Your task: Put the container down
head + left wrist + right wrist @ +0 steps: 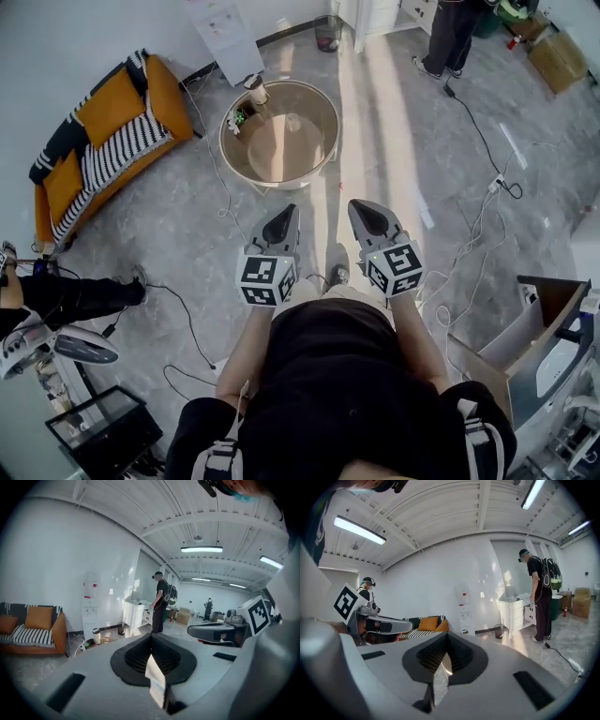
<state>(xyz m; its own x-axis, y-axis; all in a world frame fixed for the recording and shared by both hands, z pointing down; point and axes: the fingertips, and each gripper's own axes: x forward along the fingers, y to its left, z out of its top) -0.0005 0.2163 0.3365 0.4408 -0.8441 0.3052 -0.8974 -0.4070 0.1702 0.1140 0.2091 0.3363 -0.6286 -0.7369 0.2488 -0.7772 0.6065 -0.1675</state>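
A small pale container with a dark lid (255,90) stands on the far left rim of a round table (309,161); in the left gripper view the container (97,636) shows beyond the jaws. My left gripper (286,215) (151,638) is held in the air well short of the table, with its jaws shut and nothing between them. My right gripper (362,209) (446,638) hovers beside it at the same height, also shut and empty. Neither gripper touches the container or the table.
An orange sofa with striped cushions (103,141) stands at the left. Cables (473,234) trail over the grey floor. A person (453,36) stands at the far right beside a cardboard box (557,60). A bin (328,33) sits by the far wall, and another person (66,298) is at the left edge.
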